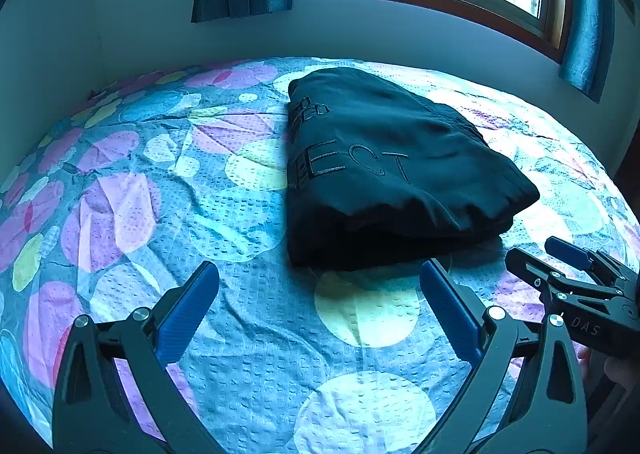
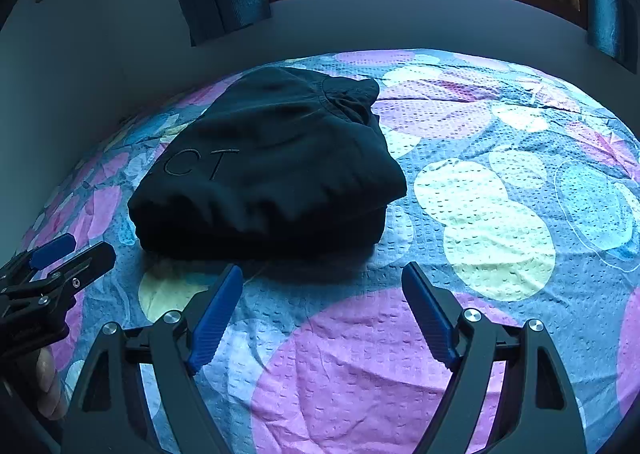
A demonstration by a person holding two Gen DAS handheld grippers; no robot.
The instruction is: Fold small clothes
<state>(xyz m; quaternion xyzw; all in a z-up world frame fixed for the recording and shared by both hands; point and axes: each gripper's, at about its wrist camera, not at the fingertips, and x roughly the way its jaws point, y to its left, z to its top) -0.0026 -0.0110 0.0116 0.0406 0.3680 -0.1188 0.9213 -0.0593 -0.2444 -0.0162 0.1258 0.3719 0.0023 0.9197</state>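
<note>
— So, where does the fold stand, and what should you do with it?

— By the look of it, the dark garment [image 1: 384,169] already lies folded into a thick bundle on the bed [image 1: 224,213], lettering up, its layered open edge facing you. If you want it neater, press the top layer flat and square that ragged front edge with the layers beneath; come in low and level so you don't drag the whole stack across the bedspread.

— And your jaws?

— Your left gripper [image 1: 320,306] has its jaws spread wide, with only patterned bedspread between them. Your right gripper [image 2: 322,310] is just as wide apart and empty. Both hover just short of the bundle's near edge, touching neither cloth nor bed, side by side with each other.
</note>
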